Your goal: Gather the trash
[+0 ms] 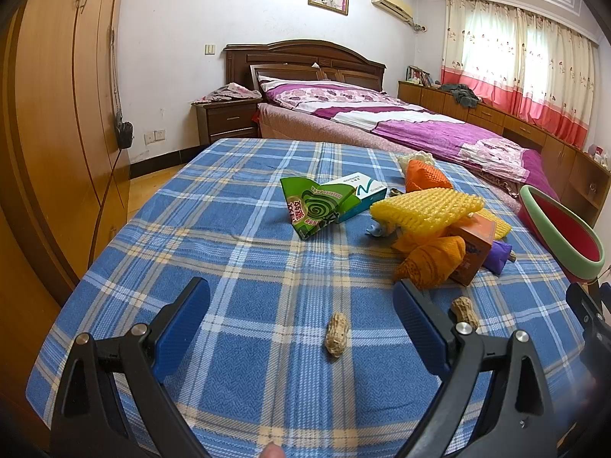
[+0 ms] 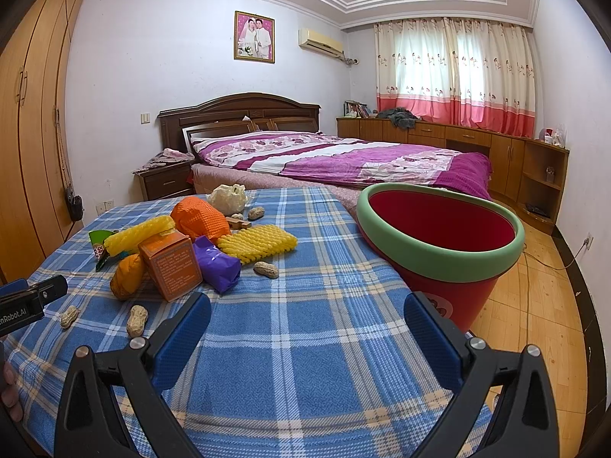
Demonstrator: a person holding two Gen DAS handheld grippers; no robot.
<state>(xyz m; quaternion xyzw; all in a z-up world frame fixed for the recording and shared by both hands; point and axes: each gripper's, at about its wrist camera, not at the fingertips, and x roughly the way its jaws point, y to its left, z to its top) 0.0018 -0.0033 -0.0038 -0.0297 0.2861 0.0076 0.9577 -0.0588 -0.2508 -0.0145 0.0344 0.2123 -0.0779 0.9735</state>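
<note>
Trash lies on a blue plaid cloth (image 1: 236,267): a green packet (image 1: 317,206), a white-teal box (image 1: 362,191), yellow foam nets (image 1: 427,210), orange nets (image 2: 198,217), an orange box (image 2: 172,267), a purple wrapper (image 2: 217,267) and several peanuts. My left gripper (image 1: 301,301) is open, with one peanut (image 1: 337,334) between its fingers. My right gripper (image 2: 305,316) is open and empty over bare cloth. A red bin with a green rim (image 2: 439,244) stands at the table's right edge, just right of the right gripper.
A bed with a purple quilt (image 2: 343,156) lies beyond the table. A wooden wardrobe (image 1: 57,114) stands to the left, low cabinets (image 2: 496,149) under the curtained window to the right. Wooden floor (image 2: 542,305) shows right of the bin.
</note>
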